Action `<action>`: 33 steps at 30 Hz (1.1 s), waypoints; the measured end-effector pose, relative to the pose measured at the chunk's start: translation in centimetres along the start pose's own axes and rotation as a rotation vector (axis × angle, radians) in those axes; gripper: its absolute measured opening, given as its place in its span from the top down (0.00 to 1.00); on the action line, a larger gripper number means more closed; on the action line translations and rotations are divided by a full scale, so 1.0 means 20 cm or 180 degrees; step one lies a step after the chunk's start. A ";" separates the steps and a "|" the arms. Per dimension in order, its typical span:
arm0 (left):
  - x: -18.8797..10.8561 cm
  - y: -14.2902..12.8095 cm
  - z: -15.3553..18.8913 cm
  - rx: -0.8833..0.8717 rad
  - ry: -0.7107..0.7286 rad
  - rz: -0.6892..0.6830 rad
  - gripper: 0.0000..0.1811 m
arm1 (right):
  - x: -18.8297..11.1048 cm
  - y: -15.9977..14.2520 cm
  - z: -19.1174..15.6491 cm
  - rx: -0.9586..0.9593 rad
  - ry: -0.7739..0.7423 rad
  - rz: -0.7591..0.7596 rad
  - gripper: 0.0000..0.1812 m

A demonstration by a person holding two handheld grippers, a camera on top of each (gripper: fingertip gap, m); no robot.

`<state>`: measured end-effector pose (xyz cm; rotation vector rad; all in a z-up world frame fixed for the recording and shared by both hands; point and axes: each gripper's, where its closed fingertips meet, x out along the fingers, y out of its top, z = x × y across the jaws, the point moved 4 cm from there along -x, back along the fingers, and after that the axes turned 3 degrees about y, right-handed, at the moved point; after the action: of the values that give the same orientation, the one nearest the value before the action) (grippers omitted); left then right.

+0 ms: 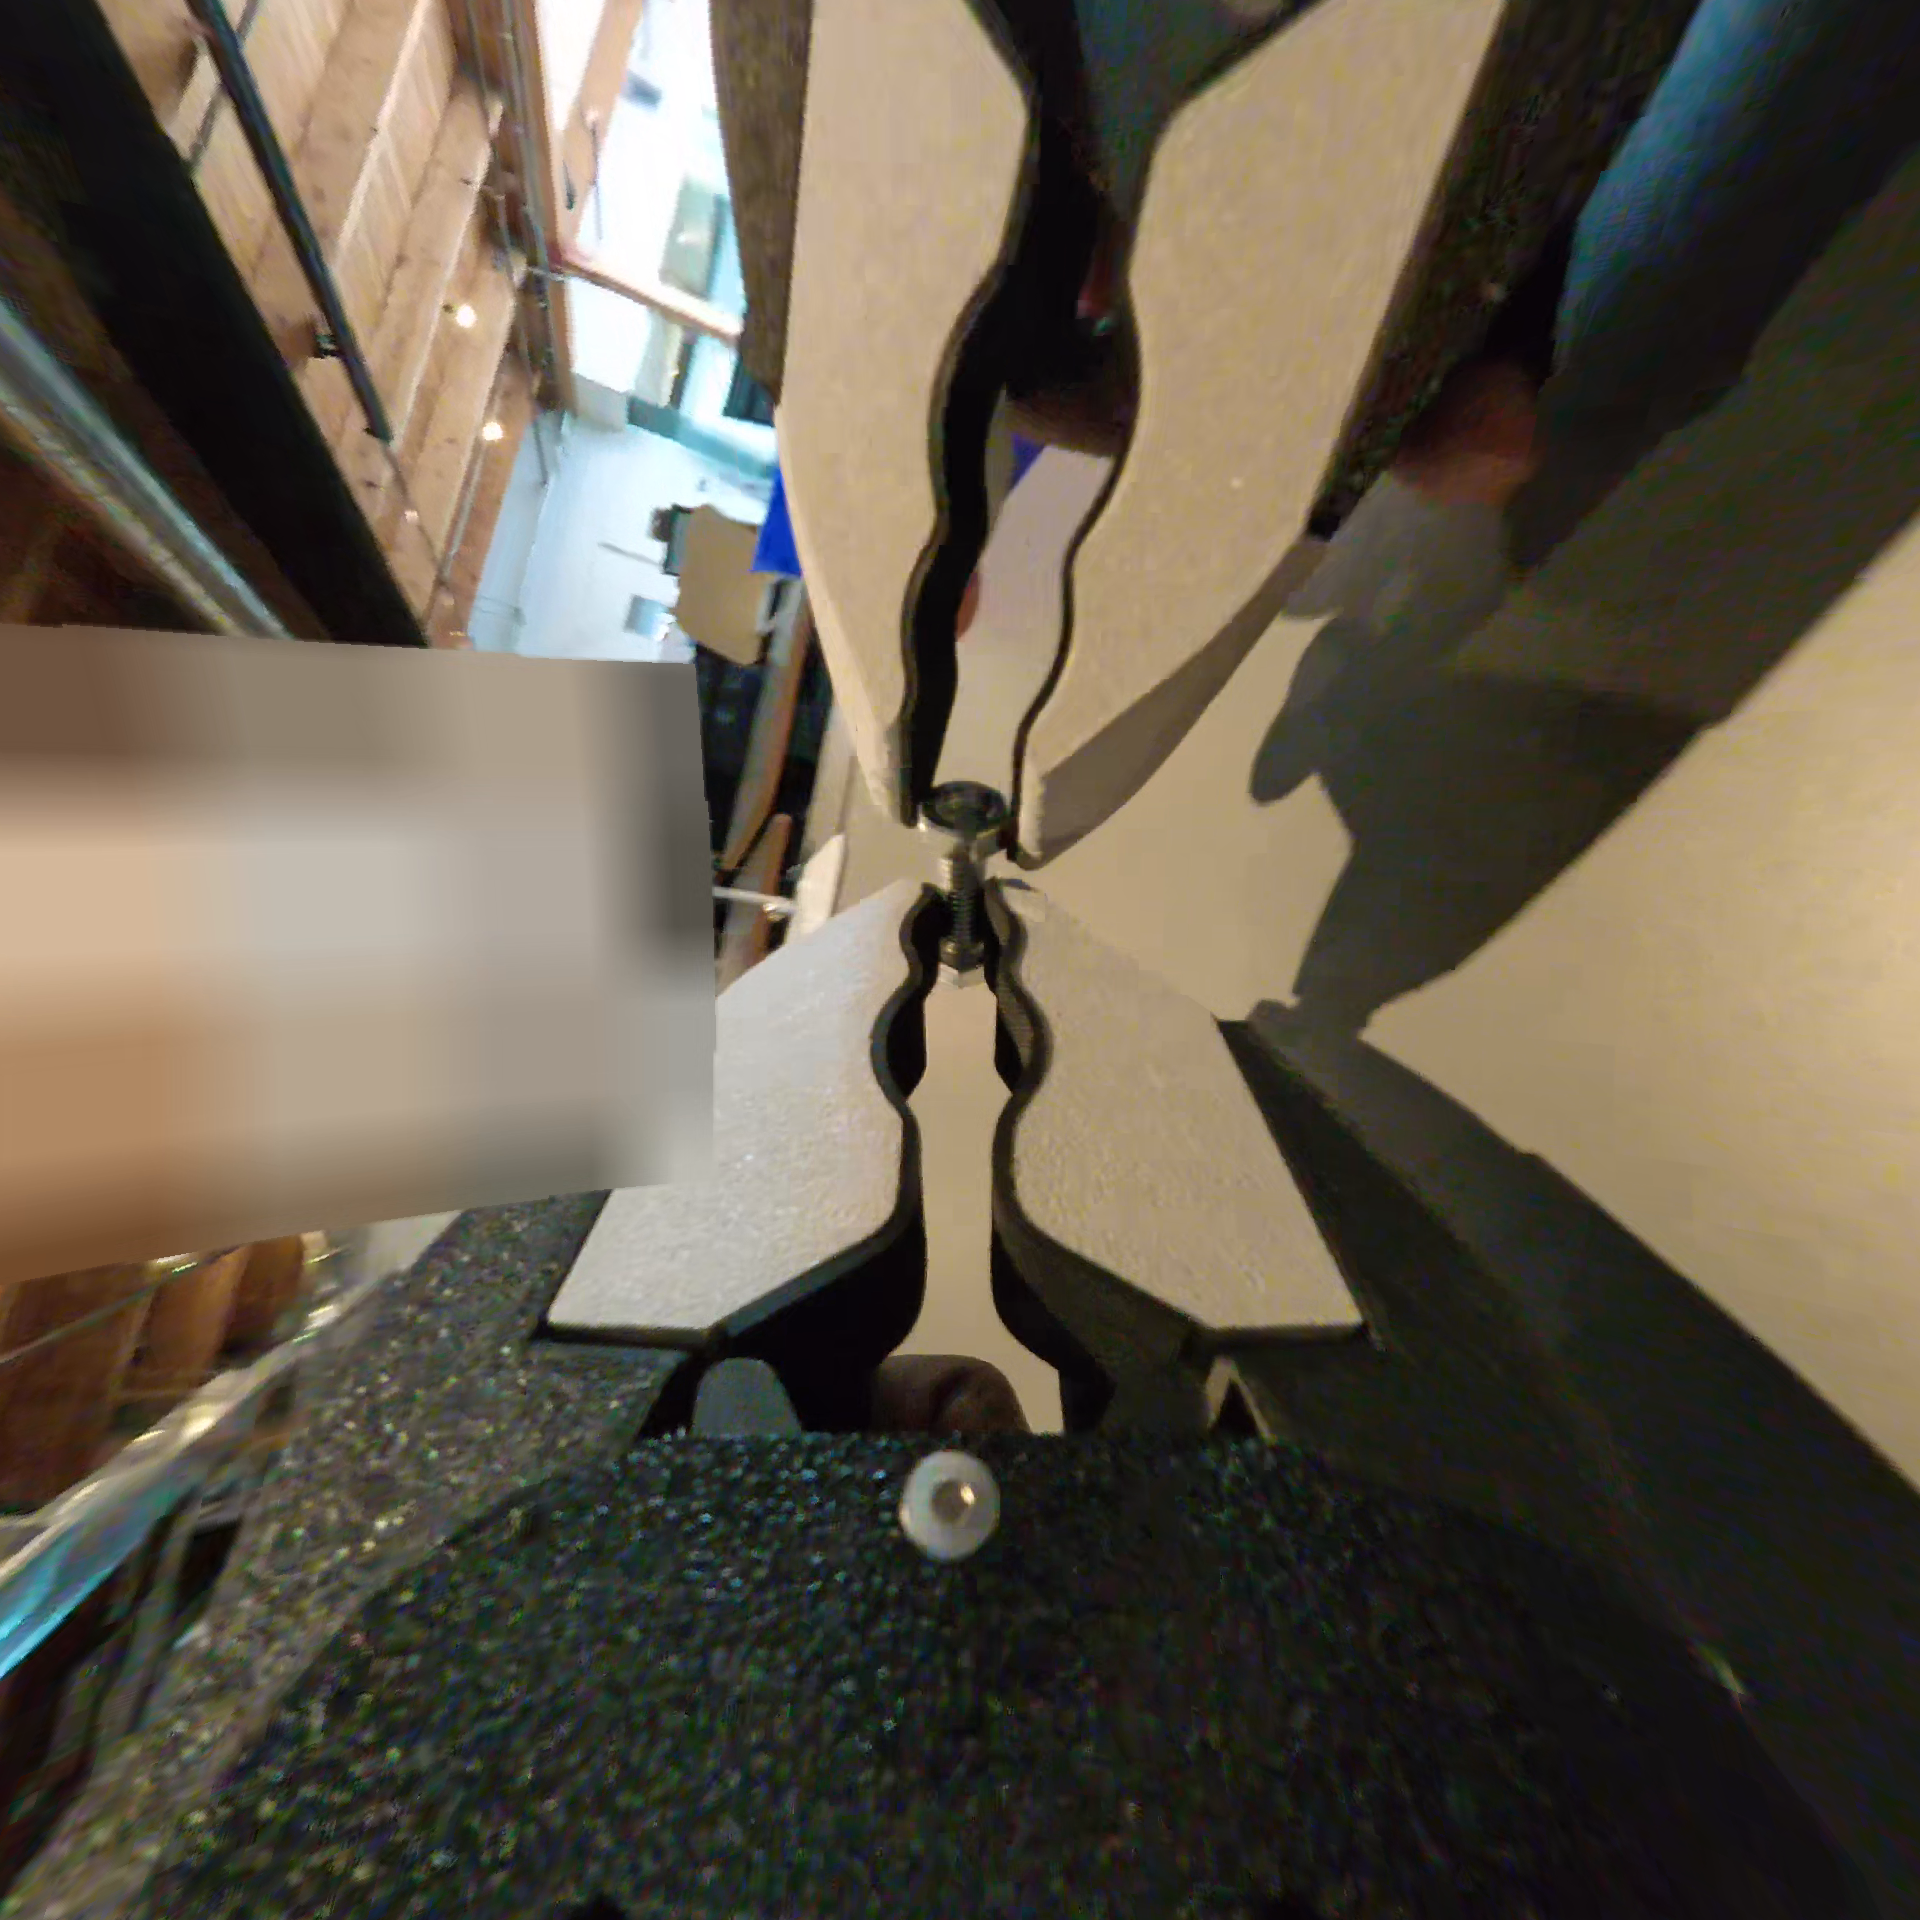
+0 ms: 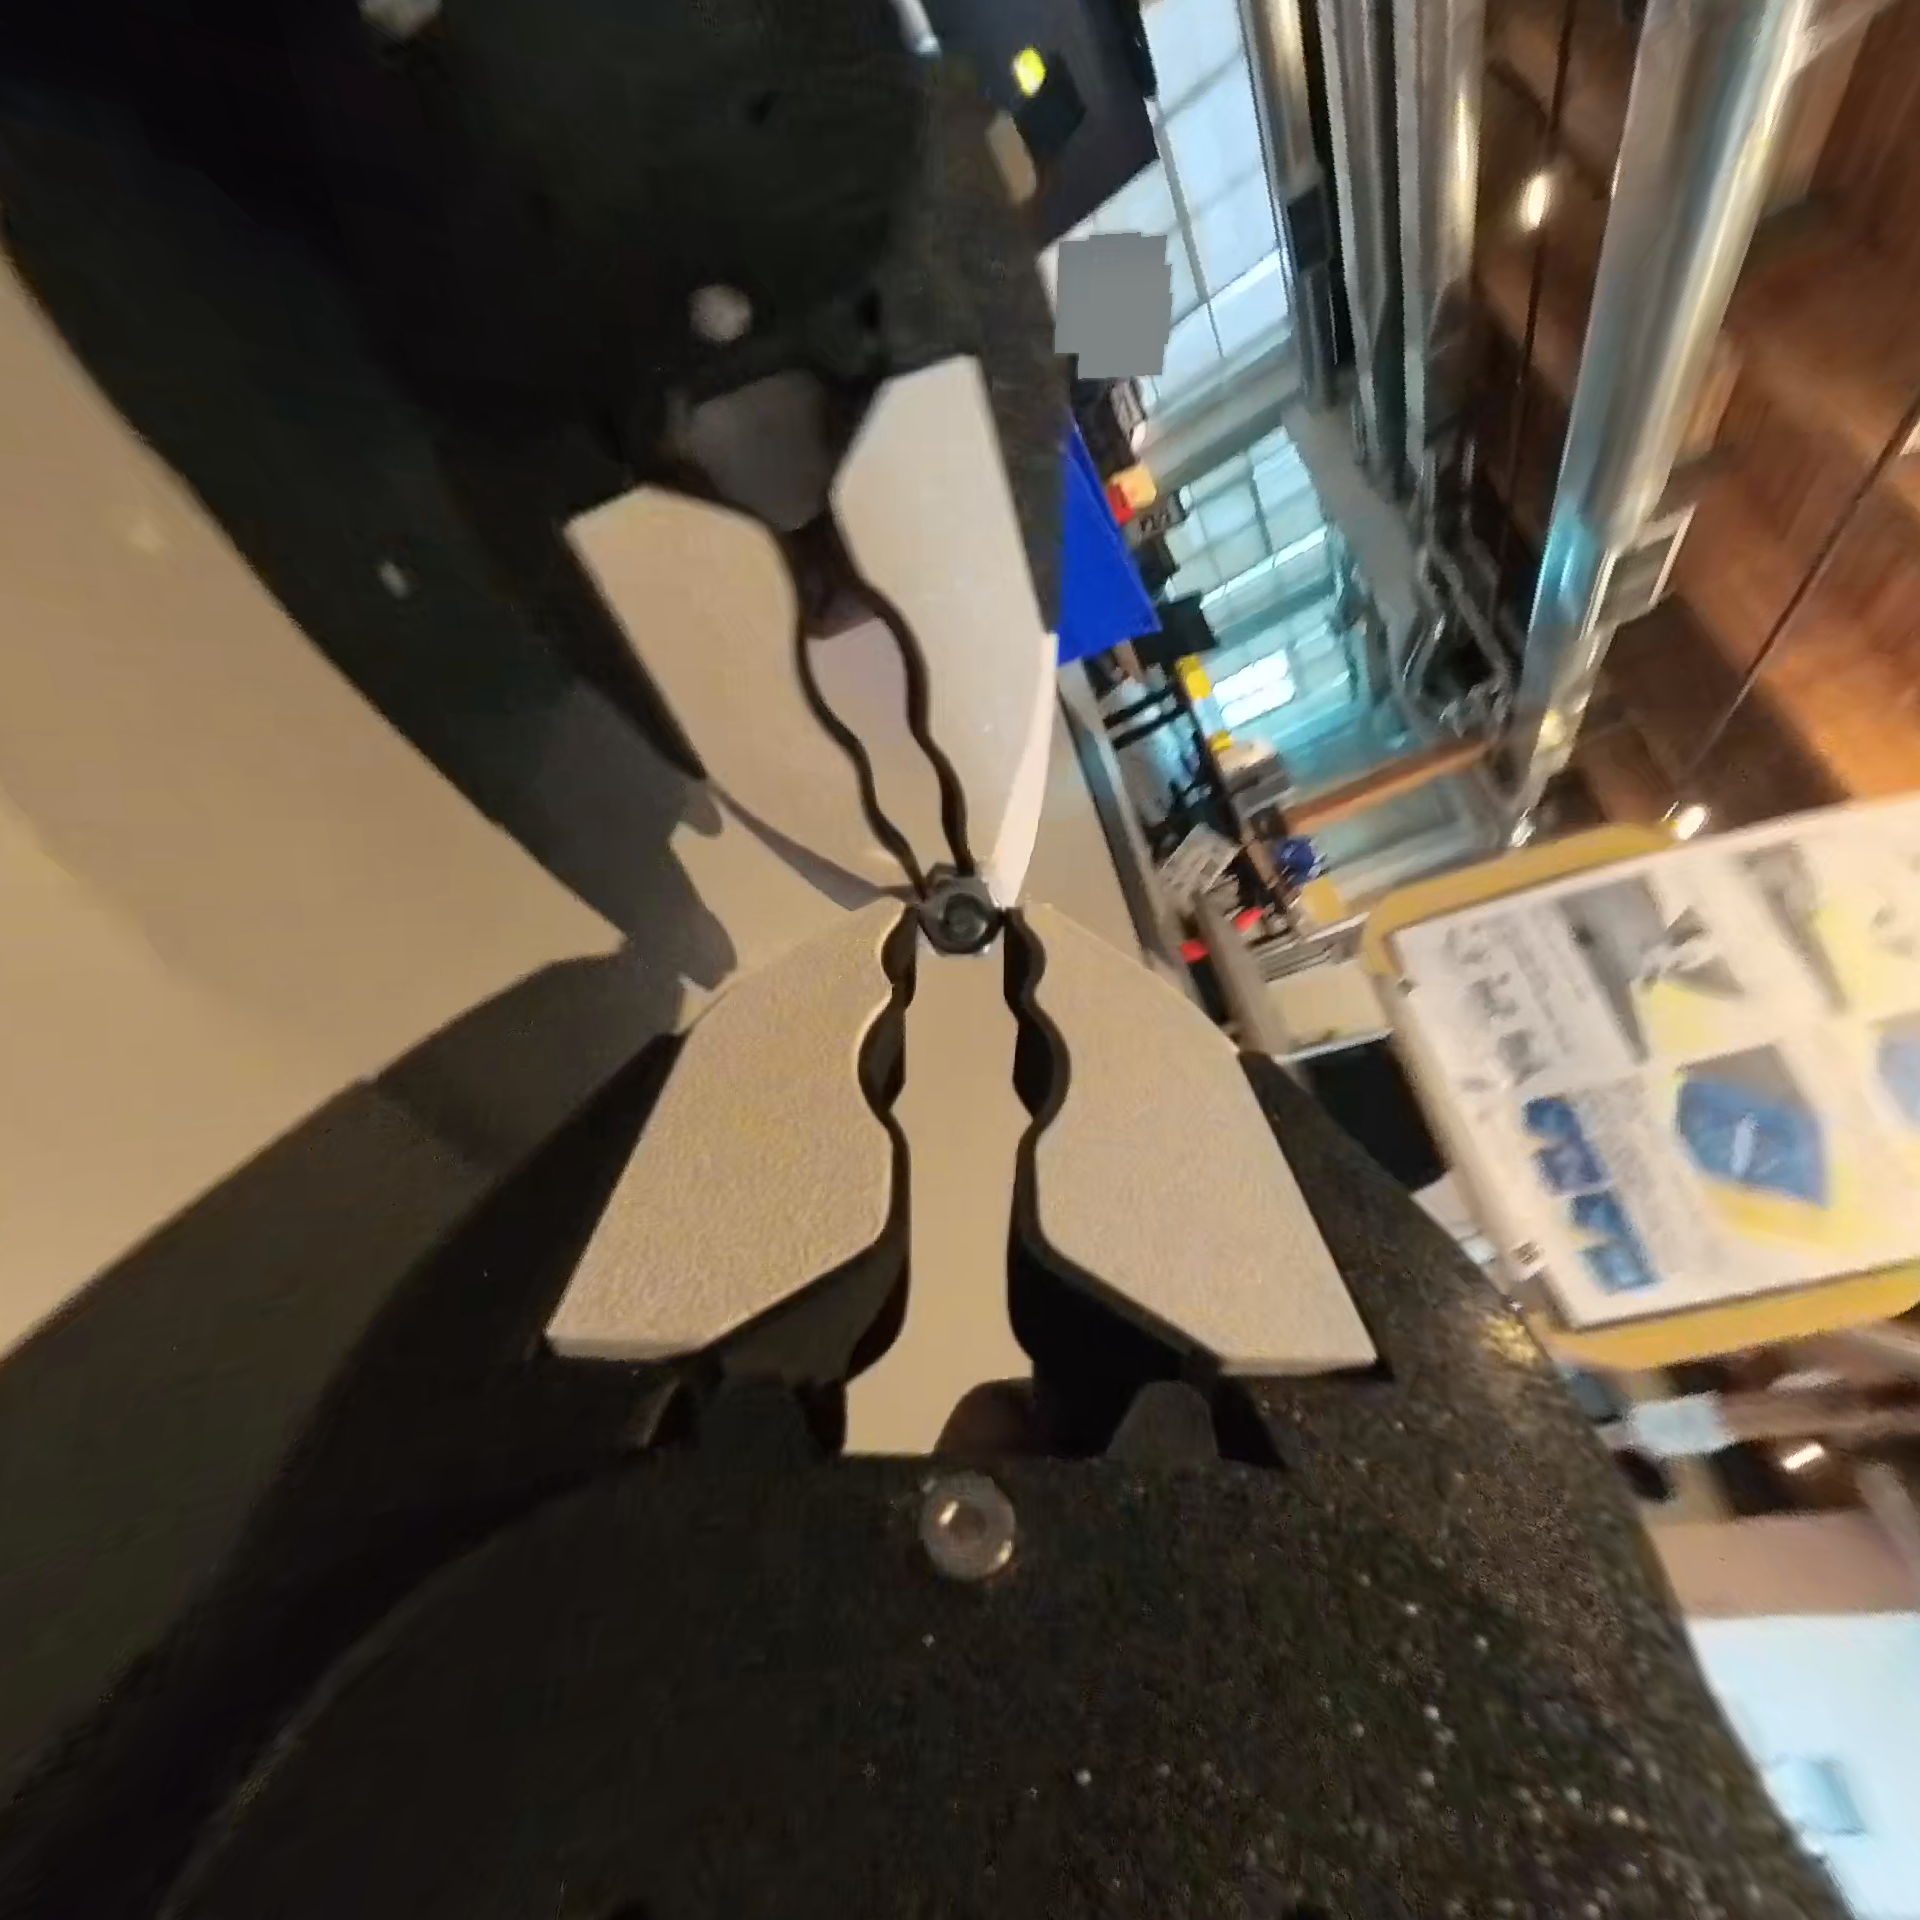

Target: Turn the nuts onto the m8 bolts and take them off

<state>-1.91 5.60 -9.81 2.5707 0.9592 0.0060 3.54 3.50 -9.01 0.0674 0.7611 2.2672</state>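
My left tongs (image 1: 961, 940), nearest the lens, pinch the silver hexagonal steel nut (image 1: 958, 954) on the threaded silver M8 bolt (image 1: 961, 831), whose round head my right tongs (image 2: 961, 925) clamp, both held above the beige surface (image 1: 1195, 831).

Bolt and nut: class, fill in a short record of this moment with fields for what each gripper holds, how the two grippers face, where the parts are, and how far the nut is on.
left gripper: shut on the nut, at the bolt's threaded end
right gripper: shut on the bolt, by its head
facing: tip to tip, fingertips almost meeting
place: parts held in the air, above a pale table
nut on thread: on the shank, bare thread between it and the head
turn direction: cannot tell
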 end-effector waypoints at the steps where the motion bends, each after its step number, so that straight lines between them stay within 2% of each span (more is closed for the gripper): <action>1: -0.01 0.01 0.01 -0.0128 -0.0139 0.0074 0.96 | -0.01 0.00 -0.01 -0.0275 -0.0002 0.0044 0.91; 4: -0.04 0.02 0.04 -0.0505 -0.0549 0.0296 0.96 | -0.03 0.00 -0.04 -0.1043 -0.0056 0.0039 0.92; 6: -0.05 0.03 0.03 -0.0690 -0.0683 0.0392 0.96 | -0.04 -0.01 -0.04 -0.1136 -0.0092 0.0028 0.92; 8: -0.05 0.04 0.02 -0.0758 -0.0635 0.0433 0.96 | -0.05 -0.01 -0.03 -0.0939 -0.0068 0.0109 0.90; 11: -0.04 0.03 0.00 -0.0805 -0.0497 0.0370 0.96 | -0.06 0.02 -0.04 -0.0528 0.0048 0.0250 0.83; 15: -0.02 0.01 -0.04 -0.0794 -0.0207 0.0206 0.96 | -0.05 0.03 0.00 0.0102 0.0096 0.0323 0.81; 19: -0.01 -0.03 -0.08 -0.0550 0.0152 -0.0021 0.96 | -0.04 0.03 0.05 0.0822 0.0123 0.0324 0.81; 25: 0.00 -0.02 -0.08 0.0109 0.0482 -0.0175 0.96 | -0.02 -0.01 0.10 0.1751 0.0250 0.0274 0.79; 29: 0.00 0.00 -0.07 0.0303 0.0524 -0.0135 0.96 | -0.02 -0.01 0.11 0.1936 0.0222 0.0254 0.81; 33: -0.01 0.02 -0.06 0.0305 0.0457 -0.0045 0.96 | -0.01 -0.02 0.09 0.1615 0.0189 0.0172 0.89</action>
<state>-1.95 5.66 -8.63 2.6810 1.0535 0.1461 4.35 4.42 -7.74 0.2613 1.3638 2.0795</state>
